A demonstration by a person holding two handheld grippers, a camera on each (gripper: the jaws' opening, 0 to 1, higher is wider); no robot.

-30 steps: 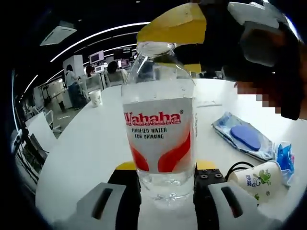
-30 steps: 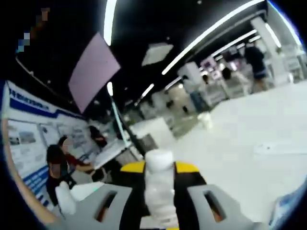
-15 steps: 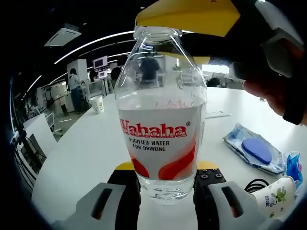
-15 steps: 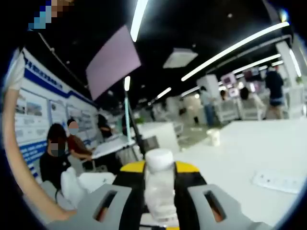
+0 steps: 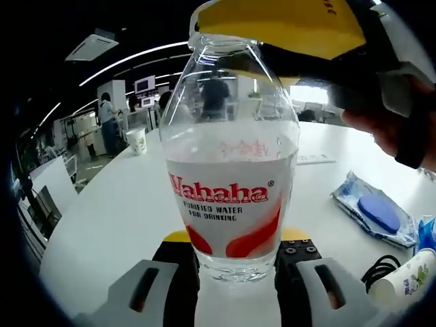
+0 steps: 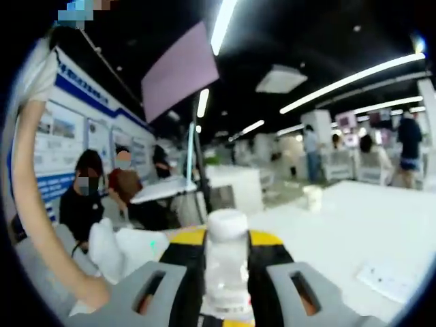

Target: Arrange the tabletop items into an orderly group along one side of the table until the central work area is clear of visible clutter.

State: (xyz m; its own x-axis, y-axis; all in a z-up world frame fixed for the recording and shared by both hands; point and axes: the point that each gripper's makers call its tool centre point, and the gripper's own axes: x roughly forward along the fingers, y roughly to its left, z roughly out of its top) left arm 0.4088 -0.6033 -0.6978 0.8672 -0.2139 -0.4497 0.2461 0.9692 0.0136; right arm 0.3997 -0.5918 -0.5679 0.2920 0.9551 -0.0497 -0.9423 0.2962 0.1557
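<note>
Currently, the left tool [image 5: 235, 262] is clamped on the lower body of a clear water bottle [image 5: 231, 170], one jaw pressed to each side just above its base. The bottle stands upright between the jaws, directly ahead of the left tool, and carries a white label with red "Wahaha" lettering. It is partly filled with water. At its top, the right tool [image 5: 286, 27] enters the left gripper view from above and to the right, its yellow pad sitting over the bottle's mouth.

In the right gripper view, the right tool [image 6: 227, 262] is closed on the bottle's neck, with the white cap [image 6: 227, 223] rising just above and between its jaws.

Beyond the left tool, the white bench [image 5: 116, 211] extends away. To the right of the bottle lies a flat wet-wipe pack [image 5: 375, 216] with a blue flap. Nearer the left tool's right jaw, a tipped paper cup [image 5: 407, 281] lies beside a black cable [image 5: 375, 271]. Far ahead and left of the bottle, a second paper cup [image 5: 137, 140] stands upright on the bench.
</note>
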